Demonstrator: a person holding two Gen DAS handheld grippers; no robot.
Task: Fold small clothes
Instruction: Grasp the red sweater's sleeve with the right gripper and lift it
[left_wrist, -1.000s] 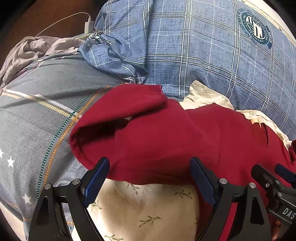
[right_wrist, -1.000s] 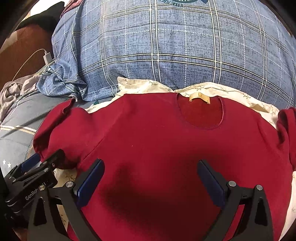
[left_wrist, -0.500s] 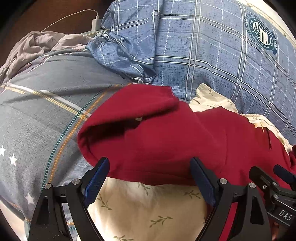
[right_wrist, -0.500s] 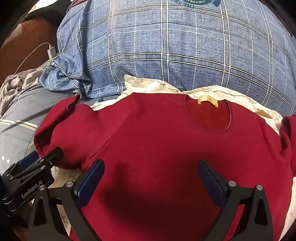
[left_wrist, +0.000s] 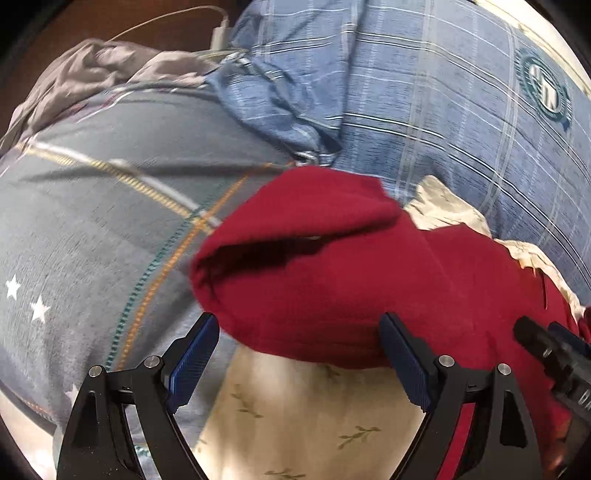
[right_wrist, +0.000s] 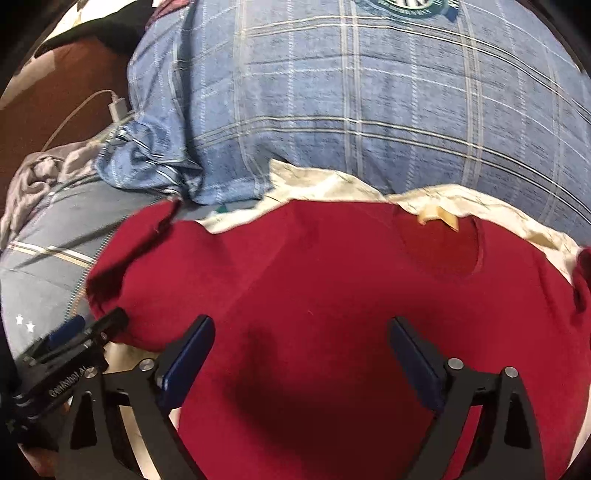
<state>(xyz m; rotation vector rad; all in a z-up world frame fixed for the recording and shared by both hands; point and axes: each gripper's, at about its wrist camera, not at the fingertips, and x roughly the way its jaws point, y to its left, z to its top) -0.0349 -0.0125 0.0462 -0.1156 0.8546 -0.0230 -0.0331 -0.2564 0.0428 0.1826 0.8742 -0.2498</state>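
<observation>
Both tools spread, empty; collar tag (right_wrist: 437, 218) seen only in R view, prob on red shirt (right_wrist: 332, 295)

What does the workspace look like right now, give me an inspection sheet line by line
Surface: bed with a grey starred sheet and a cream leaf-print cloth under the work.
Job's things: red shirt lying flat, neck hole facing up, one sleeve bunched.
Clutter: blue plaid pillow; crumpled grey garment.
Grippers: left gripper open at the sleeve edge; right gripper open over the shirt body.
Cables: white charger with its cord beside the pillow.
Surroundings: brown surface behind the bed; details unclear.
</observation>
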